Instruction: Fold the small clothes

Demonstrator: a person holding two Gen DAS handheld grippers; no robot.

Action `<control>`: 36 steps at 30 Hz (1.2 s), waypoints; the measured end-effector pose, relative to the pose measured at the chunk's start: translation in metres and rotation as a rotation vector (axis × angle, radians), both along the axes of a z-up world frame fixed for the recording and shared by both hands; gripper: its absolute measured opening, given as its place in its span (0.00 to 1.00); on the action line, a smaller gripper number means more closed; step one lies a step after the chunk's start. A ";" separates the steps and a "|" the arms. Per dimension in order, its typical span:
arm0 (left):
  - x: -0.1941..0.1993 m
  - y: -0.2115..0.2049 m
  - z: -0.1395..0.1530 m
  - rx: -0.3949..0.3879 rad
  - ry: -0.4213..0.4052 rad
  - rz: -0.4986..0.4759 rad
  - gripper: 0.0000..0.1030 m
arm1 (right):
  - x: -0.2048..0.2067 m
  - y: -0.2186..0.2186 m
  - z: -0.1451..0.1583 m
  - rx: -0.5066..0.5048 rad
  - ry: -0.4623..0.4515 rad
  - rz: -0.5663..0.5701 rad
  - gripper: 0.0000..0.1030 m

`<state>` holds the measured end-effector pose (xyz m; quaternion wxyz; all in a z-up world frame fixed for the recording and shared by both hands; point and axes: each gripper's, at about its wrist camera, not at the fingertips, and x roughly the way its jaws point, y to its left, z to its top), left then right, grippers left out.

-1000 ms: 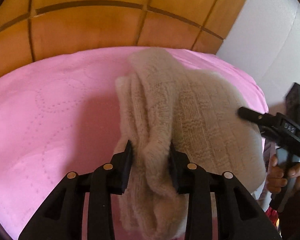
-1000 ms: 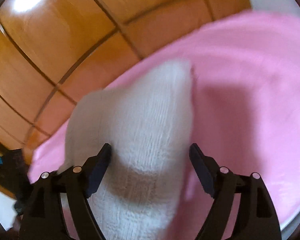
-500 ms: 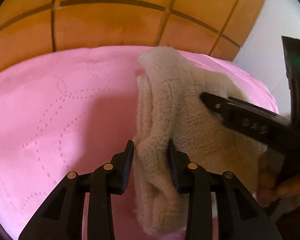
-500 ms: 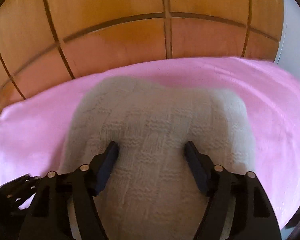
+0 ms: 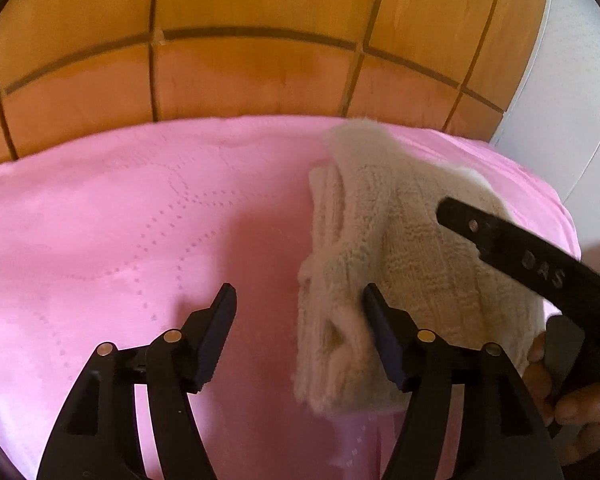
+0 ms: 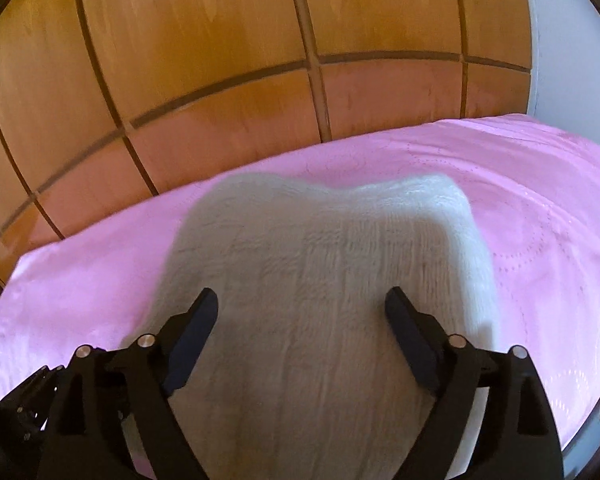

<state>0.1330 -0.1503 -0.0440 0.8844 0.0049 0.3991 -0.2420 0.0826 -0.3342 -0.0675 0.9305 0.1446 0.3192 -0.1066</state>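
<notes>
A cream knit garment [image 5: 412, 248] lies folded on the pink bedspread [image 5: 112, 240], right of centre in the left wrist view. My left gripper [image 5: 299, 310] hovers at its left edge with its jaws opening. The knit edge sits by the right pad and is not pinched. One of my right gripper's fingers [image 5: 504, 242] reaches over the garment from the right, with a hand [image 5: 576, 404] on the handle. In the right wrist view the garment [image 6: 320, 248] spreads under my right gripper [image 6: 302, 308]. Those jaws are opening too, wide above the knit without pinching it.
A wooden panelled wall [image 5: 260, 20] stands right behind the bed's far edge. A white wall [image 5: 560, 100] lies to the right. Bare pink cover [image 6: 540, 220] stretches on both sides of the garment. The left tool's black body [image 6: 28, 400] shows at the lower left.
My left gripper let go of the folded knit edge and its jaws spread wide as it drew left. My right gripper swung over the garment's middle and its jaws widened.
</notes>
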 end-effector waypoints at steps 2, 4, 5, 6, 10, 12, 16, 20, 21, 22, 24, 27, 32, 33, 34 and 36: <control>-0.006 0.006 0.005 -0.012 -0.013 0.017 0.62 | -0.015 0.004 0.004 0.007 -0.017 -0.015 0.84; -0.012 0.012 0.010 -0.016 -0.039 0.034 0.68 | -0.030 0.007 0.005 0.019 -0.031 -0.037 0.86; -0.015 0.015 0.012 -0.017 -0.052 0.040 0.68 | -0.035 0.009 0.004 0.012 -0.031 -0.050 0.86; -0.018 0.018 0.015 -0.016 -0.063 0.045 0.68 | -0.041 0.012 0.004 -0.002 -0.030 -0.057 0.86; -0.026 0.028 0.021 -0.029 -0.073 0.060 0.68 | -0.059 0.021 0.004 -0.029 -0.016 -0.097 0.95; -0.030 0.031 0.023 -0.032 -0.078 0.068 0.70 | -0.070 0.023 0.003 -0.028 -0.003 -0.125 0.96; -0.040 0.041 0.026 -0.033 -0.088 0.093 0.73 | -0.088 0.028 0.001 -0.048 0.012 -0.187 0.98; -0.053 0.048 0.026 -0.023 -0.102 0.108 0.73 | -0.102 0.037 0.000 -0.087 0.009 -0.235 0.98; -0.057 0.049 0.026 -0.014 -0.111 0.112 0.77 | -0.106 0.039 0.001 -0.103 0.002 -0.245 0.98; -0.060 0.051 0.026 -0.012 -0.116 0.118 0.78 | -0.109 0.043 0.002 -0.128 -0.008 -0.260 0.98; -0.065 0.055 0.026 -0.010 -0.126 0.128 0.81 | -0.113 0.051 0.004 -0.168 -0.013 -0.270 0.98; -0.071 0.059 0.025 0.003 -0.141 0.140 0.83 | -0.120 0.056 0.004 -0.179 -0.012 -0.281 0.98; -0.080 0.062 0.027 0.016 -0.173 0.147 0.89 | -0.119 0.061 0.005 -0.186 -0.012 -0.277 0.98; -0.080 0.062 0.028 0.022 -0.179 0.146 0.90 | -0.119 0.061 0.004 -0.183 -0.013 -0.276 0.98; -0.081 0.062 0.029 0.026 -0.187 0.147 0.90 | -0.118 0.061 0.005 -0.178 -0.017 -0.272 0.98; -0.081 0.063 0.031 0.027 -0.196 0.151 0.91 | -0.118 0.064 0.005 -0.177 -0.021 -0.266 0.98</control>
